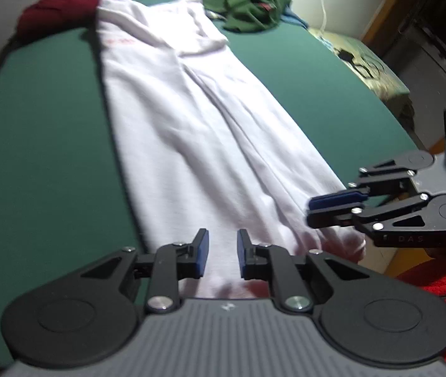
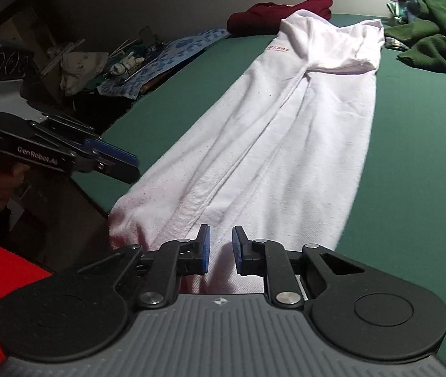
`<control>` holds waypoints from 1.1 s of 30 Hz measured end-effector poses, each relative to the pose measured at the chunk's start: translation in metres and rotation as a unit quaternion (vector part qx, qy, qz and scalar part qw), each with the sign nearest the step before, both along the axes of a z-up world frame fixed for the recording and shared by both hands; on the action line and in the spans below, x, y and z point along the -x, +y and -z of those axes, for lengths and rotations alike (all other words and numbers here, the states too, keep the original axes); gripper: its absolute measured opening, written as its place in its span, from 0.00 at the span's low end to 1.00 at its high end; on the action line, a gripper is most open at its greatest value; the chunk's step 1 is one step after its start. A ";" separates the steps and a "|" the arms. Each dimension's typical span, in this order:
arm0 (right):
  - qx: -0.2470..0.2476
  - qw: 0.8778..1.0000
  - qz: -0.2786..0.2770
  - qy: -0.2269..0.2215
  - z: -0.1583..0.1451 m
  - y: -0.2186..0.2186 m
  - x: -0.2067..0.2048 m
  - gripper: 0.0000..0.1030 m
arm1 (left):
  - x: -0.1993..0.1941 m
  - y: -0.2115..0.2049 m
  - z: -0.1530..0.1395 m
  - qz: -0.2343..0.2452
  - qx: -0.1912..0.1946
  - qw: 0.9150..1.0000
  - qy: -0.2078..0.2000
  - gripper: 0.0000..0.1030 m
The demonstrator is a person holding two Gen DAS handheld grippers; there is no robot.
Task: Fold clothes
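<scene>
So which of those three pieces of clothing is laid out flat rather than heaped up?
The white garment, stretched lengthwise down the green table. The dark red one and the green one lie bunched at the far end.

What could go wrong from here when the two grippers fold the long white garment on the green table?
1. The white garment has its near end at or over the table edge, so it may slide off when pulled.
2. Both the left gripper and the right gripper are open above the hem with nothing clamped; an uneven pinch could catch only one layer.
3. The far end lies close to the maroon cloth and the green clothes, so a fold could drag them.
</scene>
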State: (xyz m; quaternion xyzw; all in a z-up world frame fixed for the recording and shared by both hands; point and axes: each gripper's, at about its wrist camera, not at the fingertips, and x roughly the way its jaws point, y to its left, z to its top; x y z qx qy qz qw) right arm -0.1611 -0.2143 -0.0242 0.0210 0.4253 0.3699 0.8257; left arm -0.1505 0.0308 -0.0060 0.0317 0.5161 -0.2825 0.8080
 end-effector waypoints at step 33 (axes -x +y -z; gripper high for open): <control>-0.031 0.982 0.046 0.180 0.025 -0.080 0.014 0.37 | -0.002 0.063 0.029 -0.055 0.064 0.993 0.088 0.44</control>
